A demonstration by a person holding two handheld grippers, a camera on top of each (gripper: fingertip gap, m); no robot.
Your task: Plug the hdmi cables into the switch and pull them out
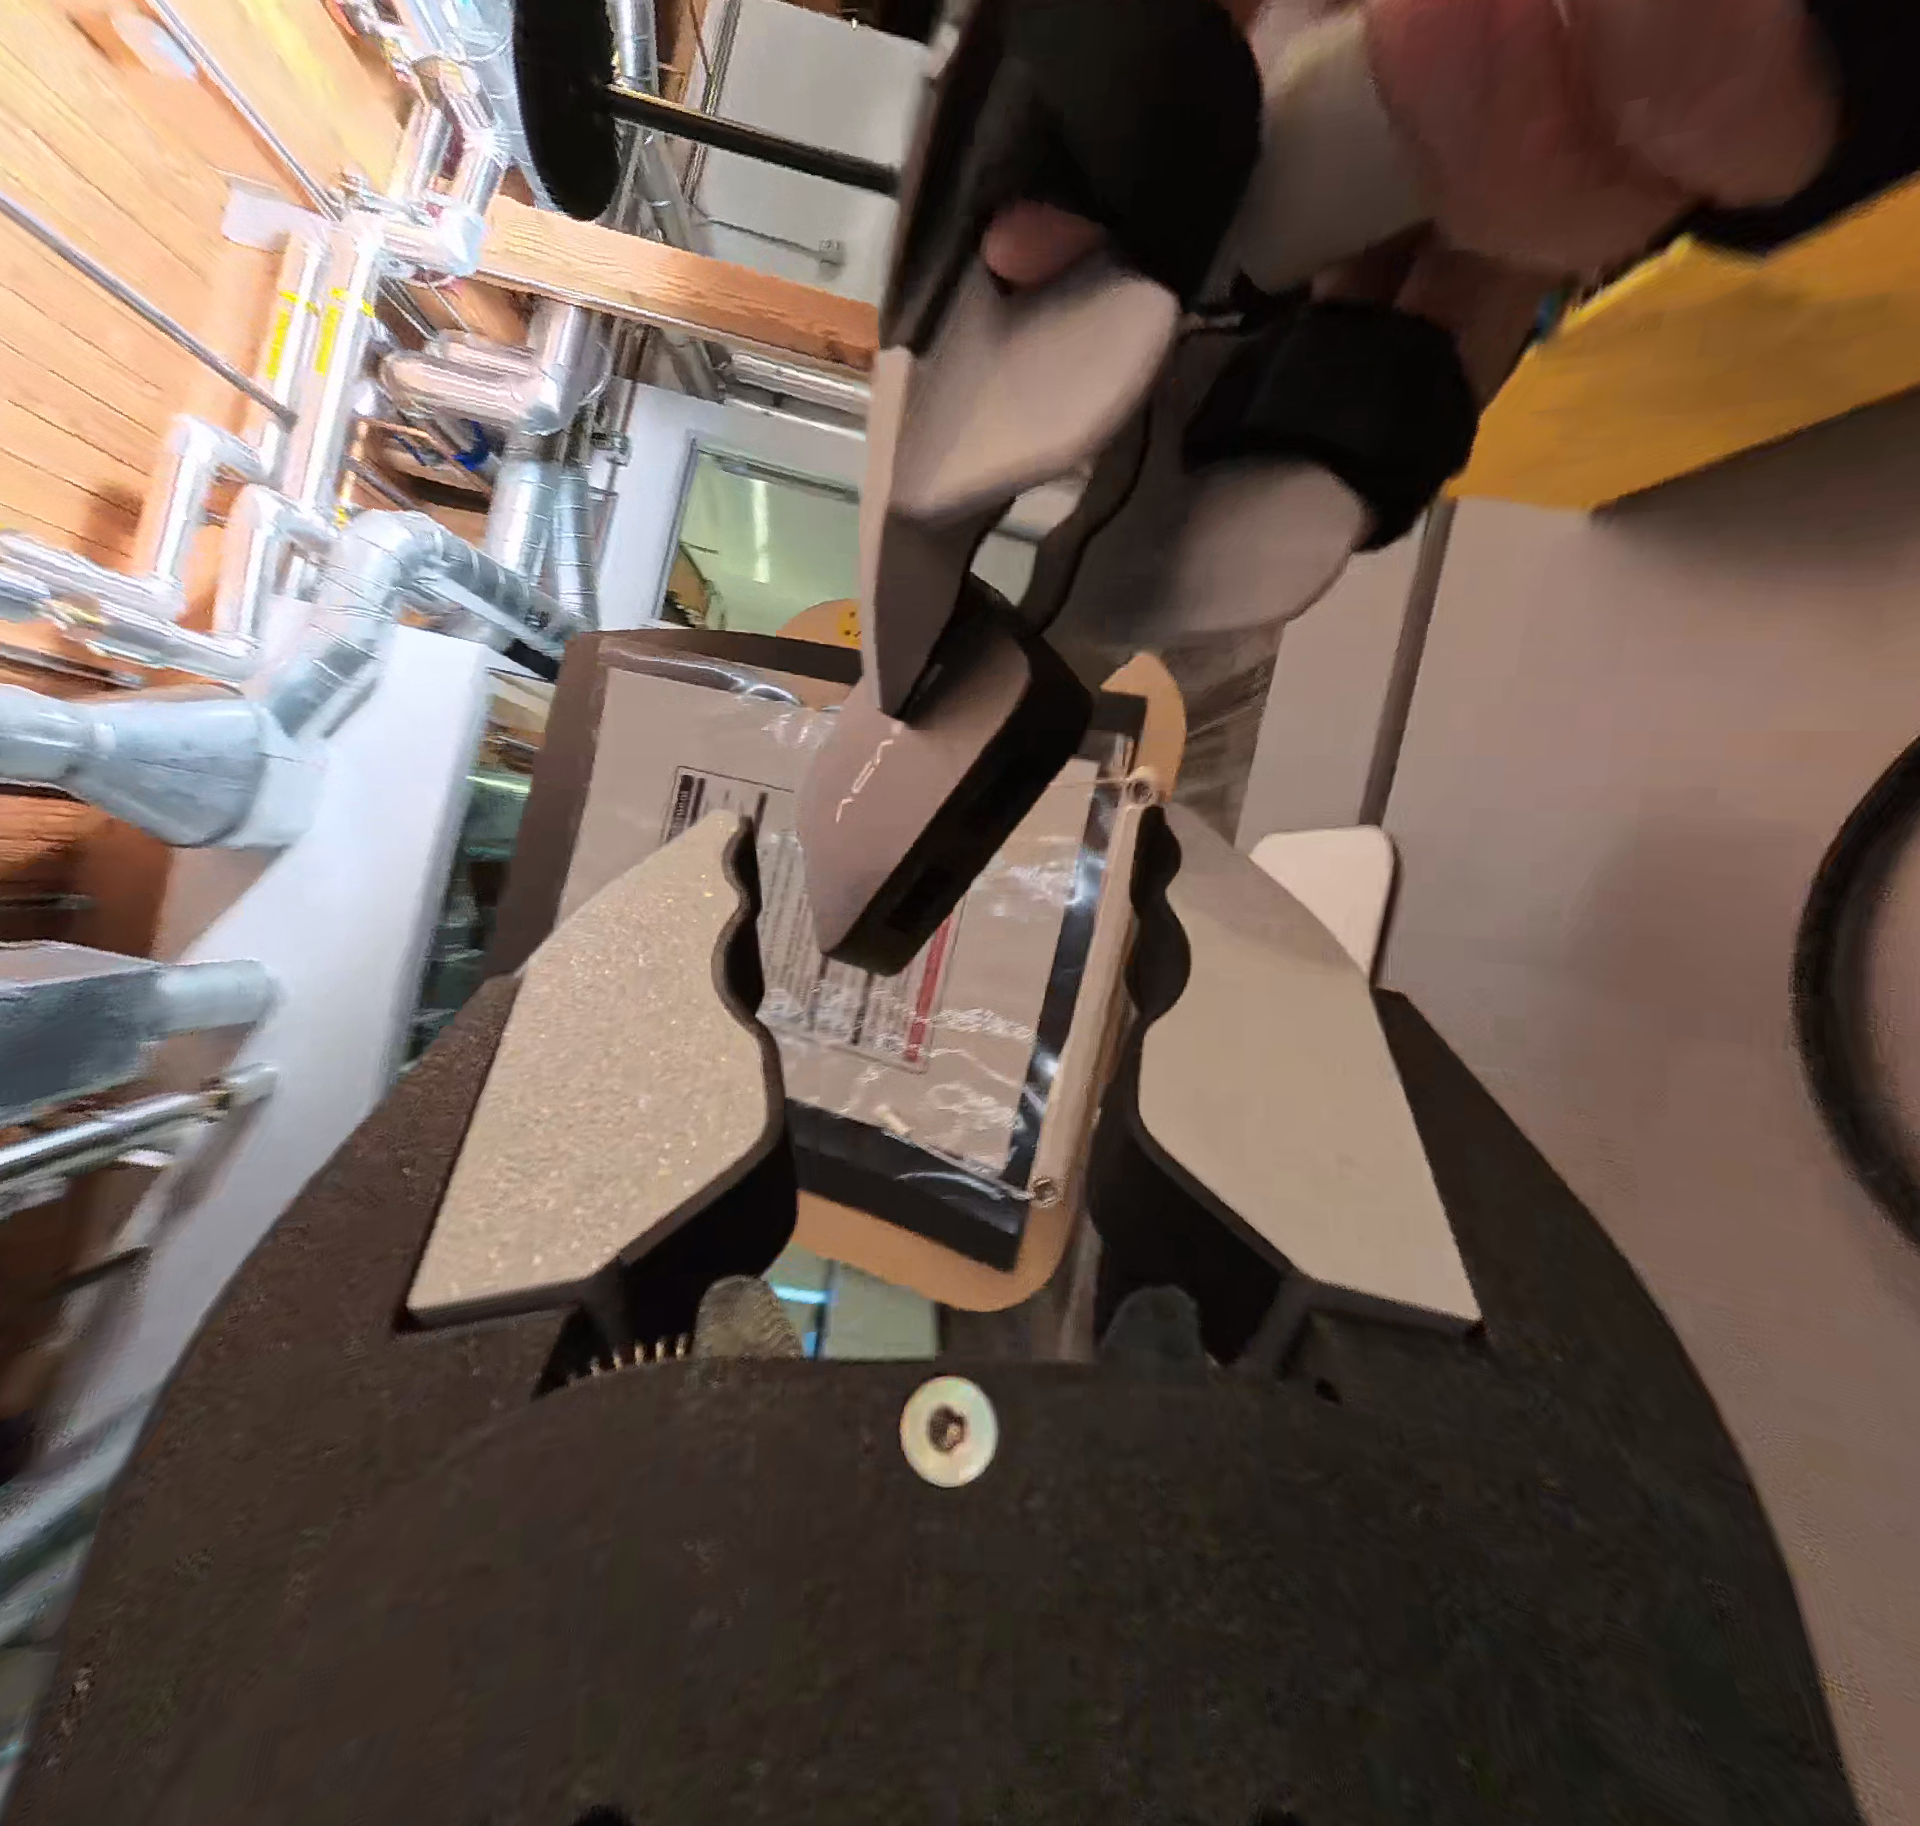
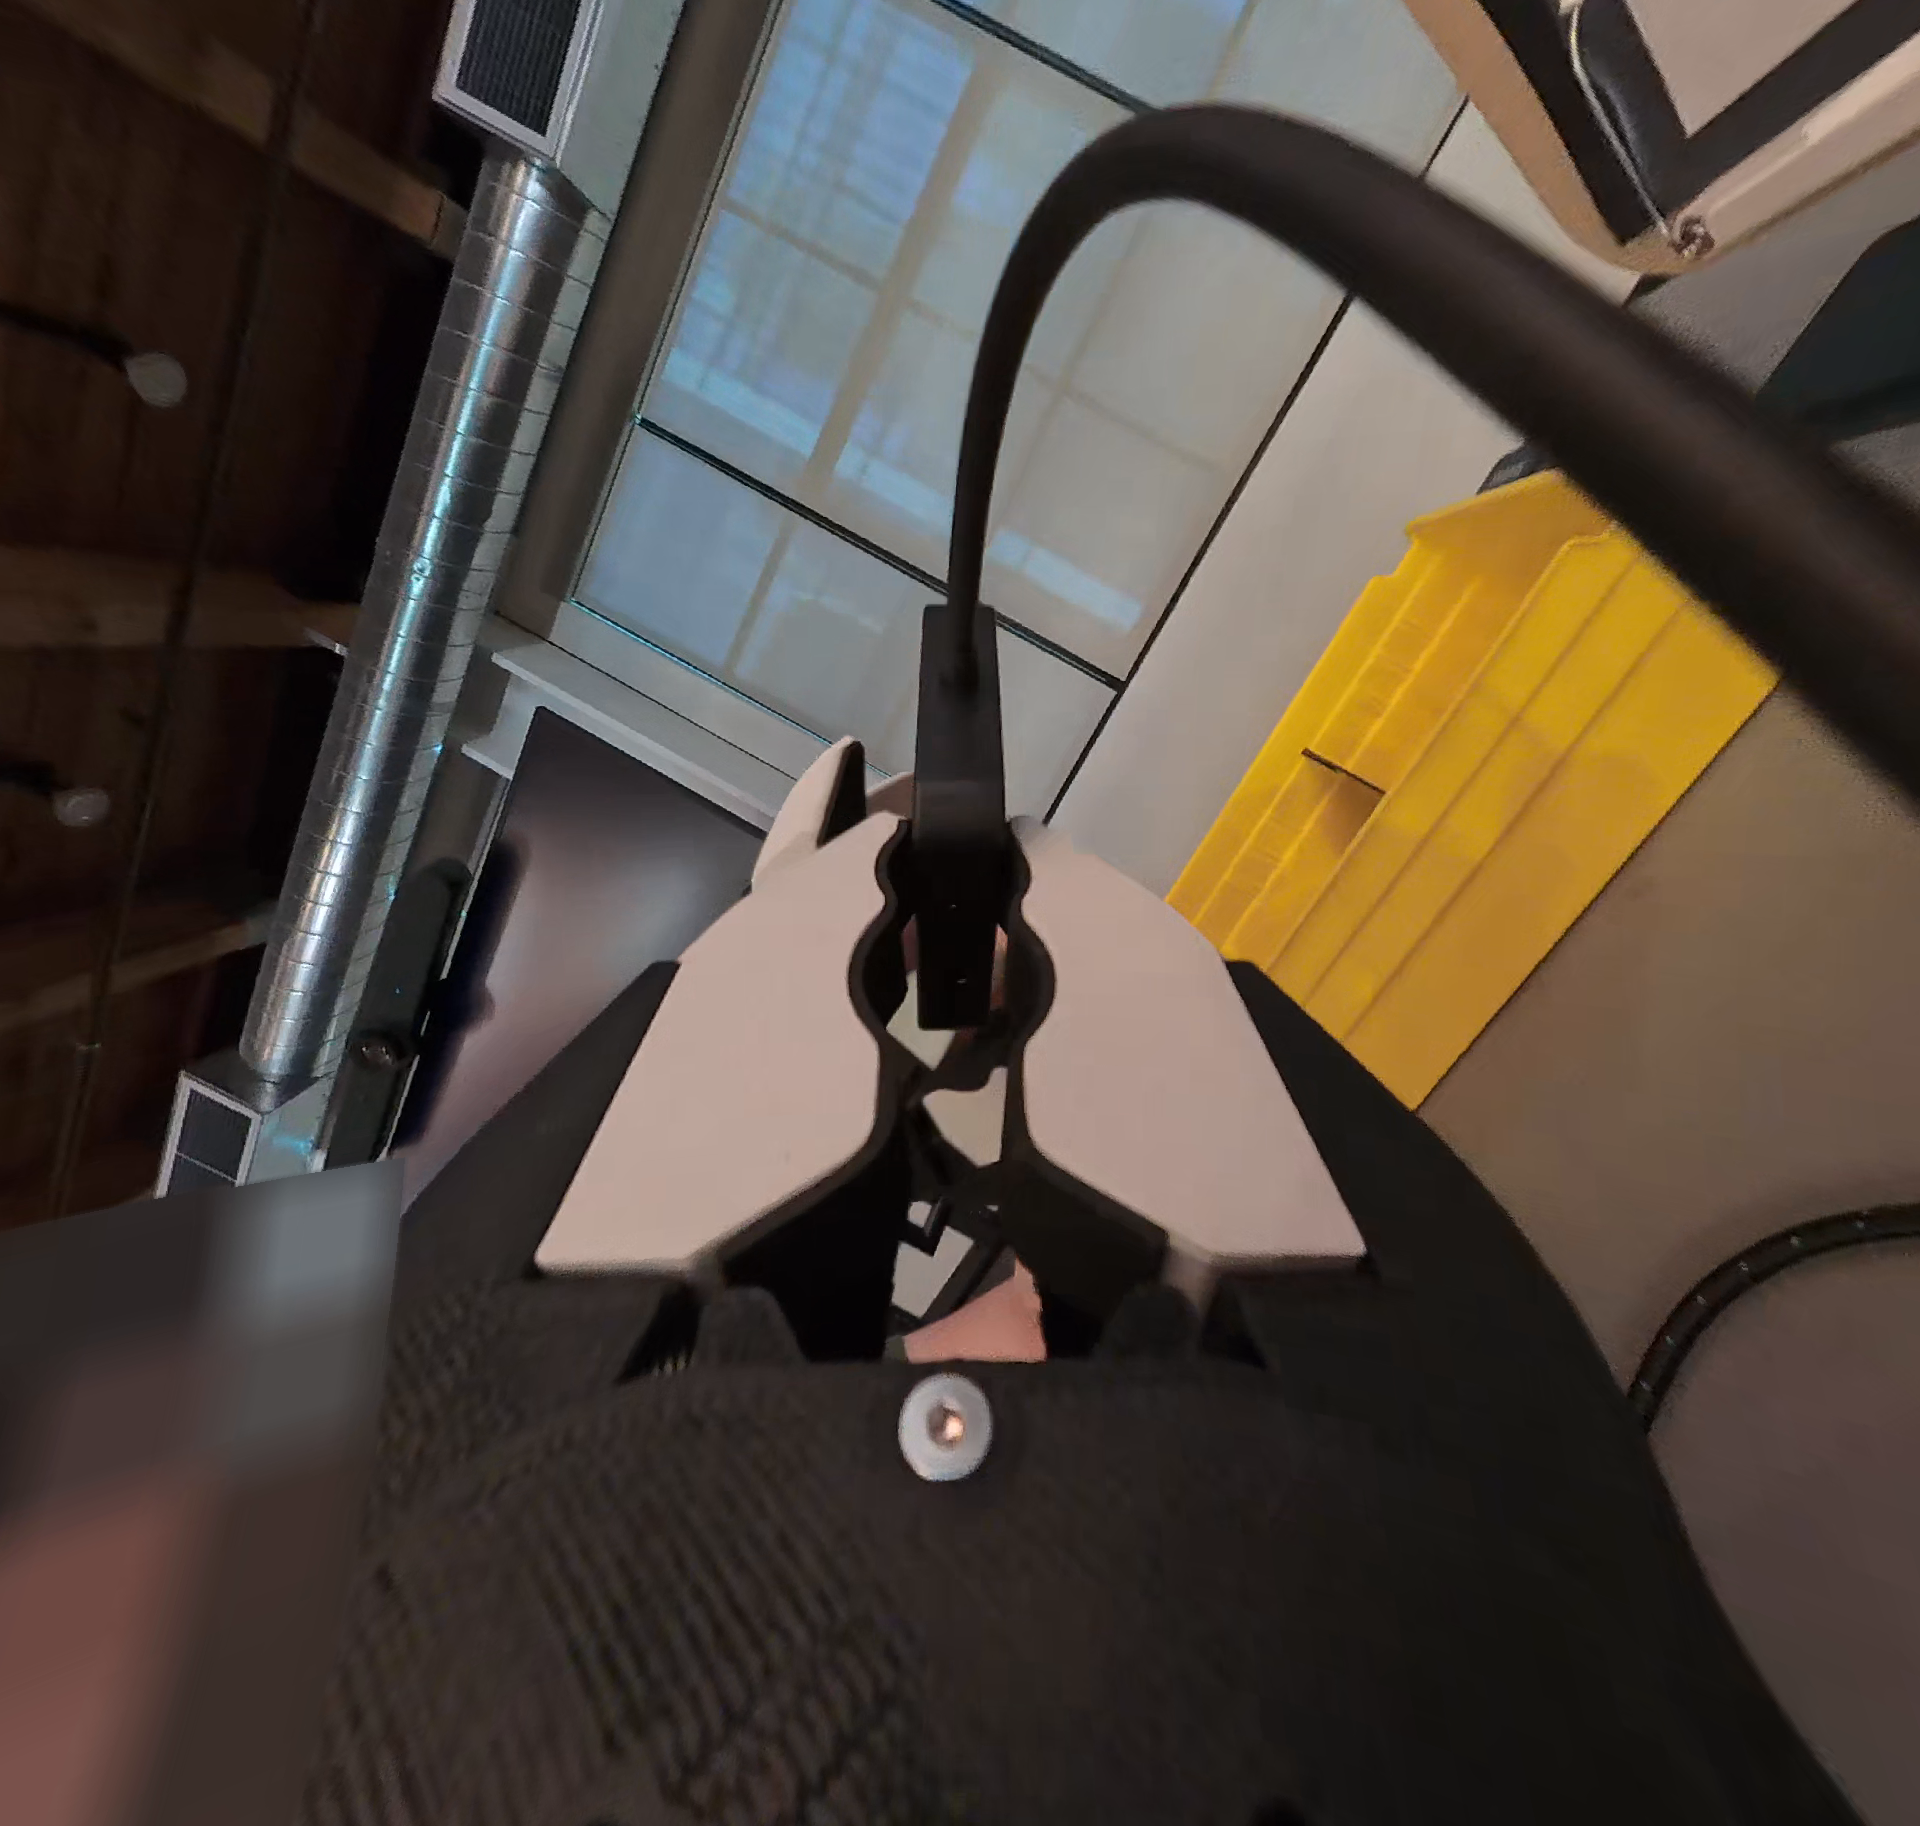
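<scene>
The HDMI switch (image 1: 914, 820) is a flat grey box with black sides and open ports along its edge. In the left wrist view the right gripper (image 1: 909, 701) reaches down from above, held by a gloved hand (image 1: 1132, 103), and is shut on the switch's far end. My left gripper (image 1: 945, 831) is open and empty, its fingers either side of the switch's near end without touching. In the right wrist view the right gripper (image 2: 956, 831) clamps the switch (image 2: 956, 841) edge-on. A black cable (image 2: 1039, 249) leaves its far end and arcs right.
A yellow bin (image 2: 1455, 789) stands on the grey table (image 2: 1714, 997) to the right, also visible in the left wrist view (image 1: 1714, 342). A plastic-wrapped board (image 1: 935, 1070) lies behind the switch. Black cable loops lie at right (image 1: 1839, 997) (image 2: 1714, 1309). Ducts and pipes (image 1: 312, 426) fill the left. The grippers are tip to tip, or close to it.
</scene>
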